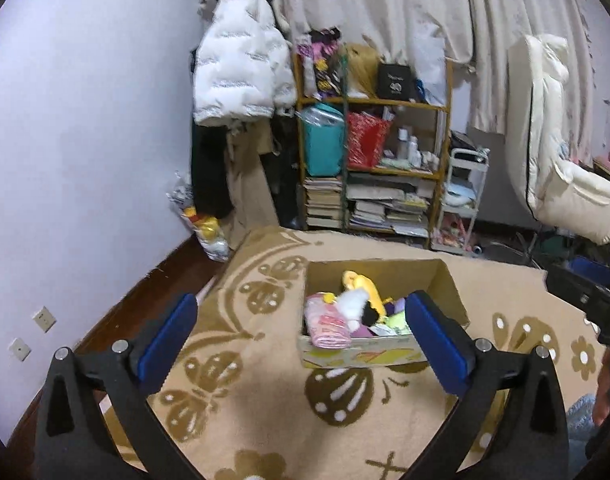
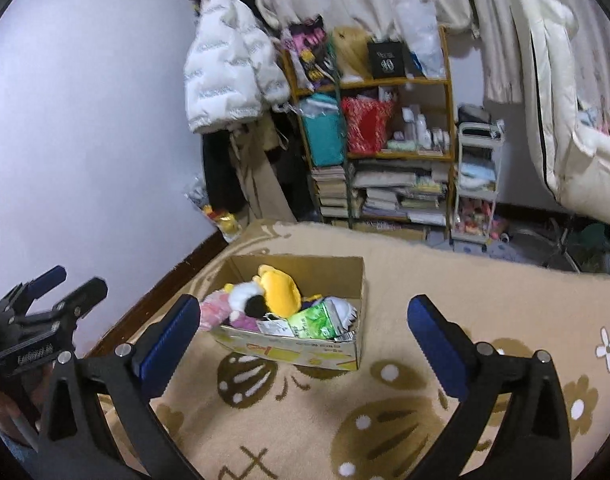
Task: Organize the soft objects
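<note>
So we hold both grippers, left gripper [image 1: 301,320] and right gripper [image 2: 303,320], fingers spread wide, nothing between them, above the beige rug [image 2: 445,300]; soft toys [image 2: 279,288] sit piled in the cardboard box [image 2: 297,354] on it

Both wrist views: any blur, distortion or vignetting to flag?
Left wrist view: dark fisheye corners, curtain lines bowed, cardboard box contents slightly soft, shadow on the rug under the left gripper. Right wrist view: same vignette and bowing, bookshelf a bit smeared, no glare.
</note>
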Available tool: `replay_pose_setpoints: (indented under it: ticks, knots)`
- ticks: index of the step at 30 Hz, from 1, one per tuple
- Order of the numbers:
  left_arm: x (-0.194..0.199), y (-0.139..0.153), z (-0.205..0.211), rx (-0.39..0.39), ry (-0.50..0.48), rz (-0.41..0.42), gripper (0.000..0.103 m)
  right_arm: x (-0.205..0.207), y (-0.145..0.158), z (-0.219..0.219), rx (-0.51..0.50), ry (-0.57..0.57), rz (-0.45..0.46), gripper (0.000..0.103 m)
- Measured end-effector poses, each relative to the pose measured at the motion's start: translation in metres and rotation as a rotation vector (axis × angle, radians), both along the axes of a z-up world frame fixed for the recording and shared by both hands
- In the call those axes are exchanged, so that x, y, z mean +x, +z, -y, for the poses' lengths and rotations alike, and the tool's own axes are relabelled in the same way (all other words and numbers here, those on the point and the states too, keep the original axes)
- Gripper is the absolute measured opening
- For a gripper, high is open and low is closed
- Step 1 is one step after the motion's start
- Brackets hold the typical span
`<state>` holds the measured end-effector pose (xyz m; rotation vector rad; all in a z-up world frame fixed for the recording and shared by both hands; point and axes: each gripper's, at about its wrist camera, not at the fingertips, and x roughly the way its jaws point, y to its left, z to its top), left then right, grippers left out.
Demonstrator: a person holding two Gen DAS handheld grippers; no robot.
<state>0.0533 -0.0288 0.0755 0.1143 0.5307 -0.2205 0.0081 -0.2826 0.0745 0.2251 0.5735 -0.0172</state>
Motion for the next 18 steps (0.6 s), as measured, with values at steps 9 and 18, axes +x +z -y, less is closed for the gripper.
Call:
replay_pose_setpoints:
  ticks: [9, 18]
  knots:
    - [-0.035, 0.002, -0.027, -0.048, 0.02, 0.077, 0.103, -0.041, 0.008, -0.025, -0.068, 0.023, 0.086, 0.103]
    - [-0.055, -0.025, -0.037, -0.058, -0.015, 0.084, 0.103, -0.061, -0.014, -0.028, -0.081, 0.006, 0.113, 0.103]
